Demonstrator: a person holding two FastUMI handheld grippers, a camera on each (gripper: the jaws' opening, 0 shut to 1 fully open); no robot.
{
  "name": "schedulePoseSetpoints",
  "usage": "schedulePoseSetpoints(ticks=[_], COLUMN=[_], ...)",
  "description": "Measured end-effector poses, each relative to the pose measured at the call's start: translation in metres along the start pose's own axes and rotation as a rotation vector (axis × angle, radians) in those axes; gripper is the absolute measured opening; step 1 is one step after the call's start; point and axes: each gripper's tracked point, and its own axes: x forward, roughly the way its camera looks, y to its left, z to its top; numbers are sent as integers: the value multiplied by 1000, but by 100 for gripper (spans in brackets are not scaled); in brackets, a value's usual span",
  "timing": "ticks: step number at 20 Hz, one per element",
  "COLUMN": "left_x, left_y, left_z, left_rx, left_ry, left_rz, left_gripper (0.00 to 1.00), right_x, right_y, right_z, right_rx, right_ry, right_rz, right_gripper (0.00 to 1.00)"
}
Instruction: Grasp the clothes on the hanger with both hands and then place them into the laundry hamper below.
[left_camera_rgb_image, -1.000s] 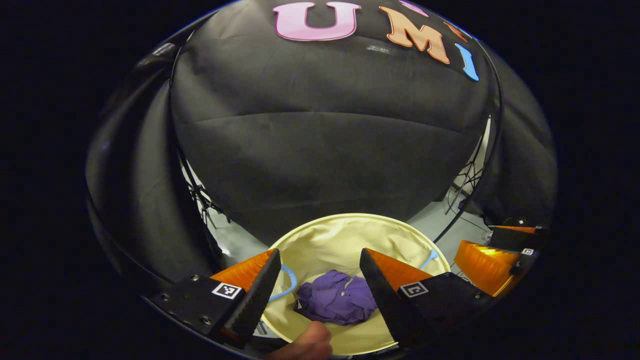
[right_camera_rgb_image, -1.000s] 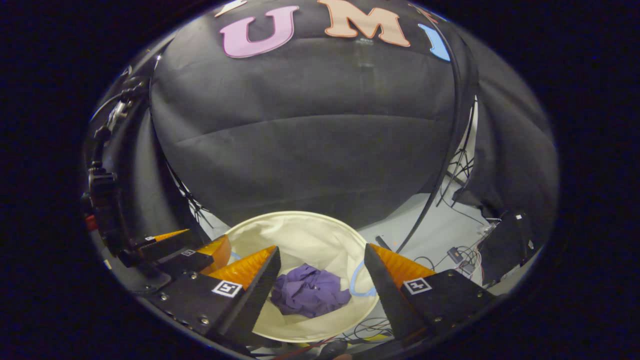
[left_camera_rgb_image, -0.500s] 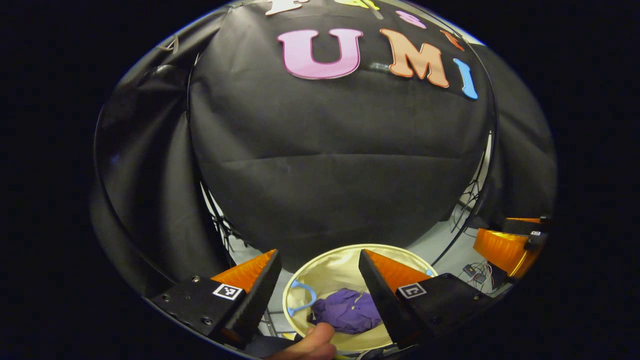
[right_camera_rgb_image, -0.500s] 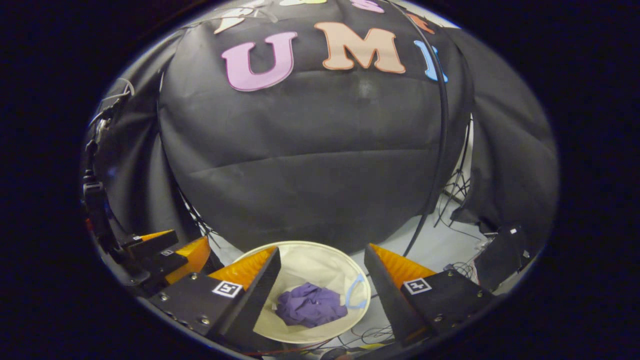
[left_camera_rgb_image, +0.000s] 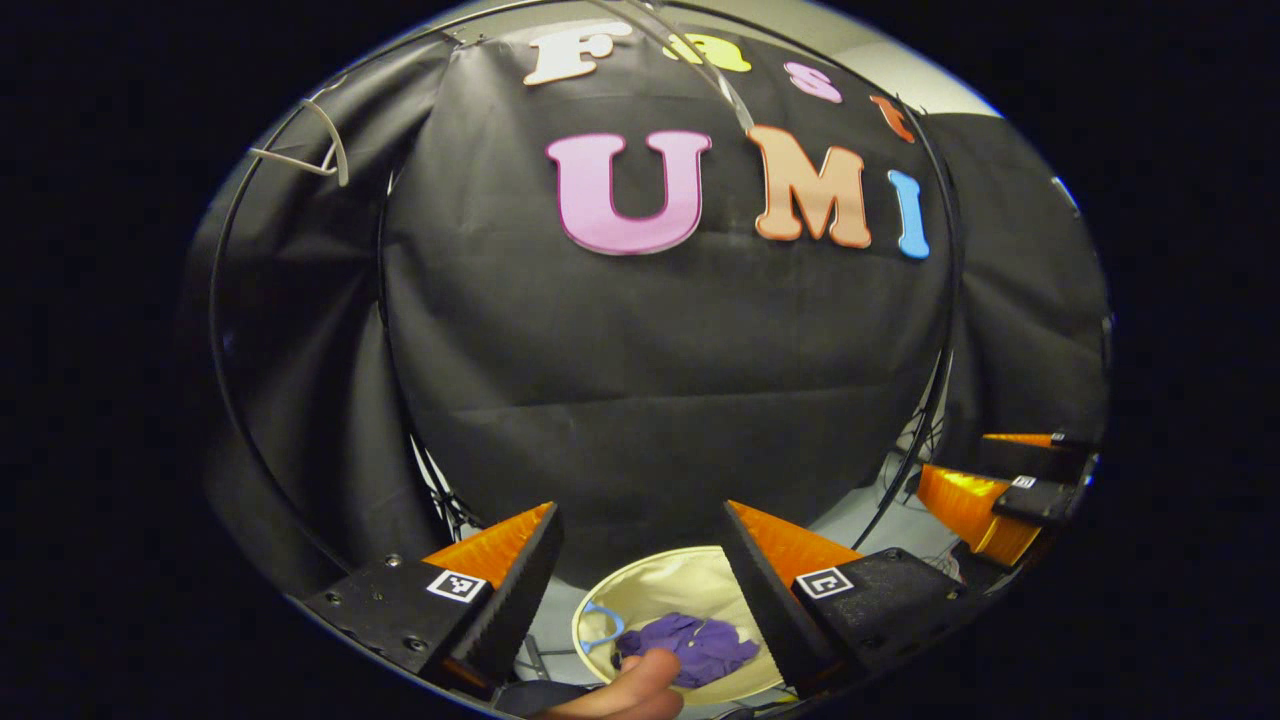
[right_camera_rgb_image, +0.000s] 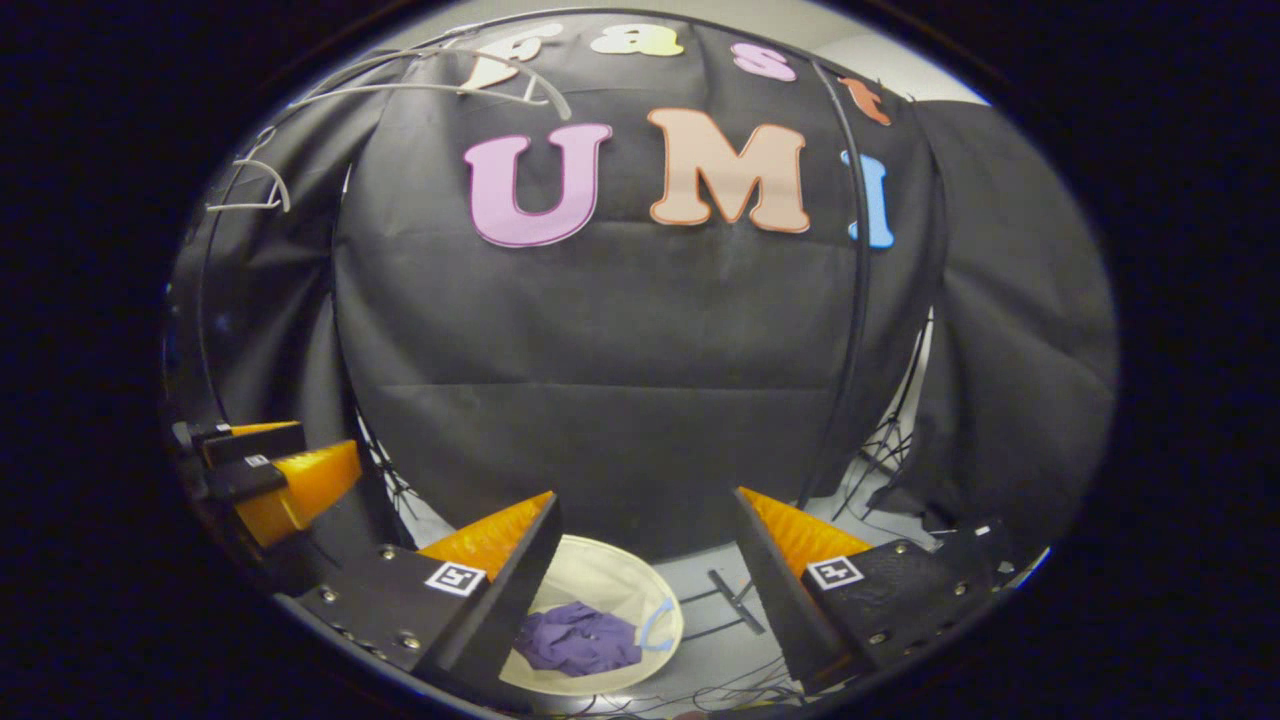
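Purple cloth lies crumpled at the bottom of the hamper (left_camera_rgb_image: 690, 585) — that is the garment (left_camera_rgb_image: 690, 645), bunched in a heap on the cream lining, and the right gripper view finds the same purple heap (right_camera_rgb_image: 580, 640) inside the round hamper (right_camera_rgb_image: 620, 585) down on the floor (right_camera_rgb_image: 720, 640). A thin blue loop handle (left_camera_rgb_image: 598, 625) sits at the hamper's rim beside the cloth, and its twin (right_camera_rgb_image: 655, 625) shows at the rim on the other side.

The left claw (left_camera_rgb_image: 640, 560) hangs high above the hamper, its two fingers spread wide apart with nothing between them. A fingertip of the person's hand (left_camera_rgb_image: 640, 690) pokes in at the bottom edge, right in front of the cloth. Off to the side, the right claw (left_camera_rgb_image: 1010, 480) floats at about the same height.

The right claw (right_camera_rgb_image: 645, 555) is spread wide too, holding nothing, with the hamper low between its fingers. The left claw (right_camera_rgb_image: 270, 475) shows at the edge there.

Up top, a pale bare hanger (right_camera_rgb_image: 450, 85) hangs near the upper edge of the black cloth wall (right_camera_rgb_image: 620, 330), and a second pale hook (left_camera_rgb_image: 310, 150) hangs off to the side. Loose cables (right_camera_rgb_image: 880, 460) trail on the floor by the wall's foot.
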Motion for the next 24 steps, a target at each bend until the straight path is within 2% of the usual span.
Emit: schedulePoseSetpoints(ticks=[5, 9, 11, 12, 17, 18, 23, 24], left_x=[-29, -50, -62, -68, -98, -107, -136, -141], left_y=[2, 14, 15, 16, 29, 30, 45, 48], left_z=[55, 82, 95, 102, 136, 143, 172, 179], left_rx=[34, 16, 11, 11, 19, 13, -18, -19], left_ry=[-89, -128, -135, -143, -191, -207, -217, -224], left_rz=[12, 26, 26, 26, 41, 42, 53, 56], left_gripper=[96, 96, 96, 96, 96, 96, 96, 96], right_x=[-30, -55, -72, -81, -108, -112, -138, -144], right_y=[-1, -9, 3, 12, 41, 48, 74, 76], right_z=[45, 82, 88, 95, 128, 131, 154, 163], right_rx=[89, 95, 97, 97, 53, 48, 52, 65], right_ry=[-68, -130, -129, -139, -211, -217, -254, -268], right_rz=[36, 19, 43, 66, 126, 139, 210, 220], right_gripper=[100, 100, 97, 100, 100, 96, 97, 100])
